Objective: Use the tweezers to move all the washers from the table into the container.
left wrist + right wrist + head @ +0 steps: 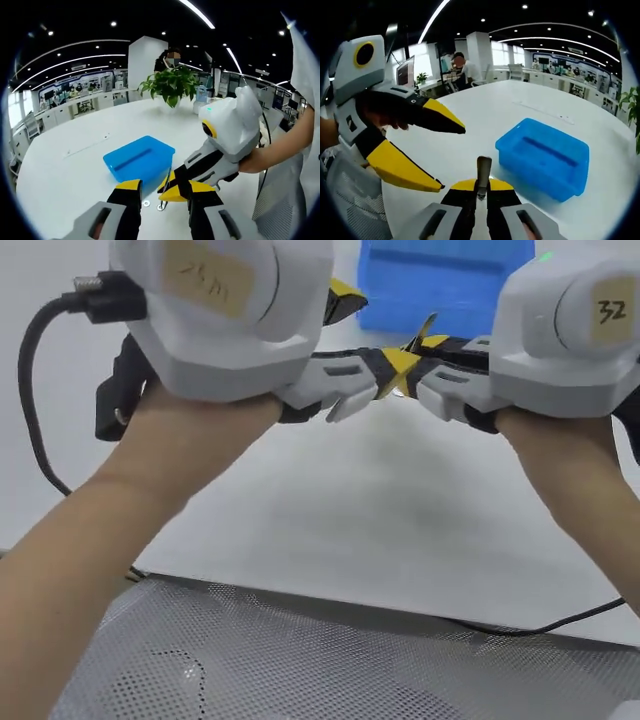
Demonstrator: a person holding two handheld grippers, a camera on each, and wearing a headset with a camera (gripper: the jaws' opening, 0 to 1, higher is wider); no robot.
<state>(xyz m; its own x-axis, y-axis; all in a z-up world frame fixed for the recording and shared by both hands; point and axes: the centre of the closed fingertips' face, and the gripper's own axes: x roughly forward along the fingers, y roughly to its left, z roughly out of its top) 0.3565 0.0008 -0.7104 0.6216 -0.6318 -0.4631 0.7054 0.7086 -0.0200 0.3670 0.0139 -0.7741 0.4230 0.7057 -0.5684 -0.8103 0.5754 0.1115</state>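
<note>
The blue container (pixel 140 160) stands on the white table. Two small washers (pixel 146 203) lie just in front of it, between my left gripper's jaws. My left gripper (pixel 164 188) is open with nothing in it. My right gripper (pixel 481 187) is shut on the metal tweezers (pixel 483 167), which point towards the blue container (pixel 545 157). In the left gripper view the tweezers (pixel 166 187) slant down to the table beside one washer. In the head view the left gripper (pixel 382 337) and right gripper (pixel 432 348) meet tip to tip in front of the container (pixel 445 280).
The white table (pixel 380 520) has bare room between my arms. A mesh chair back (pixel 300 660) lies at its near edge, and a black cable (pixel 30 370) hangs at the left. A potted plant (pixel 172 85) stands at the table's far side, with a person behind it.
</note>
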